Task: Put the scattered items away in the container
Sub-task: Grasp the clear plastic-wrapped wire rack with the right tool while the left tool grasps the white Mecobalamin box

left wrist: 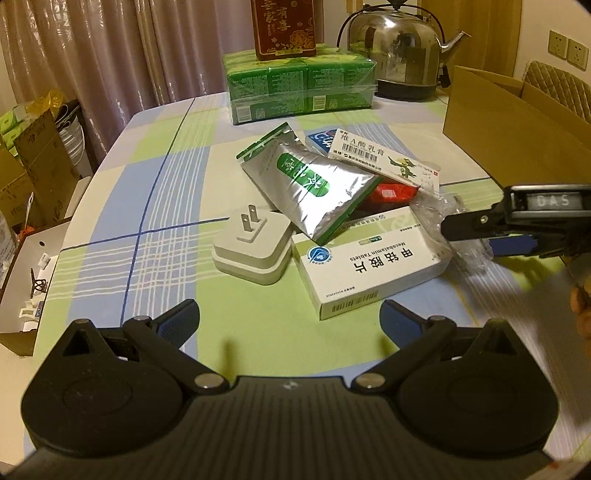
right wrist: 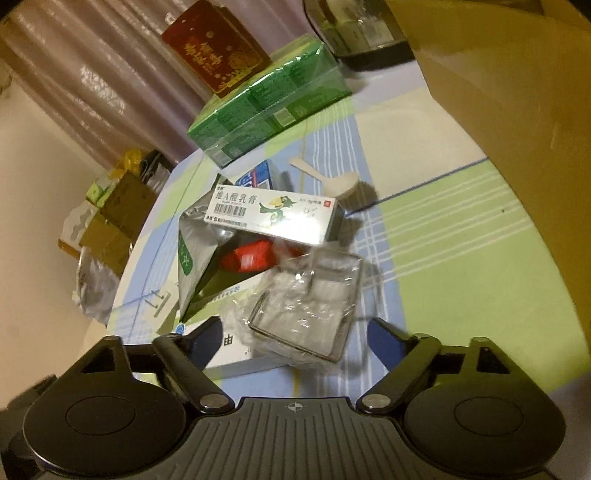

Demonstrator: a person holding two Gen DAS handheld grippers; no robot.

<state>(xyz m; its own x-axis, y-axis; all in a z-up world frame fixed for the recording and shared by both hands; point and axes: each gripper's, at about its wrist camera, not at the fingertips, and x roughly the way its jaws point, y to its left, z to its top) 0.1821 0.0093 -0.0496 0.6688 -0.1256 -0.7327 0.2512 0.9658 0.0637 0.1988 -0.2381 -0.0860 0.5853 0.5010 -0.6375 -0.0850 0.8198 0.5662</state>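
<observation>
A pile of items lies mid-table: a white plug adapter (left wrist: 255, 247), a silver tea pouch (left wrist: 314, 184), a white tablet box (left wrist: 369, 266), an ointment box (right wrist: 273, 214), a red packet (right wrist: 247, 256), a blue box (right wrist: 258, 173) and a white spoon (right wrist: 332, 181). A crumpled clear-plastic-wrapped item (right wrist: 306, 306) rests on the tablet box. My right gripper (right wrist: 295, 332) straddles it, jaws apart, with the pads close to its sides but not visibly pressing. My left gripper (left wrist: 290, 314) hangs open and empty over the cloth just before the tablet box. The cardboard container (left wrist: 509, 122) stands at the right.
At the back of the table stand a green wrapped multipack (left wrist: 299, 85) with a red tin (left wrist: 284, 27) on top and a steel kettle (left wrist: 399, 51). Cardboard boxes and clutter (left wrist: 33, 177) sit on the floor beyond the table's left edge.
</observation>
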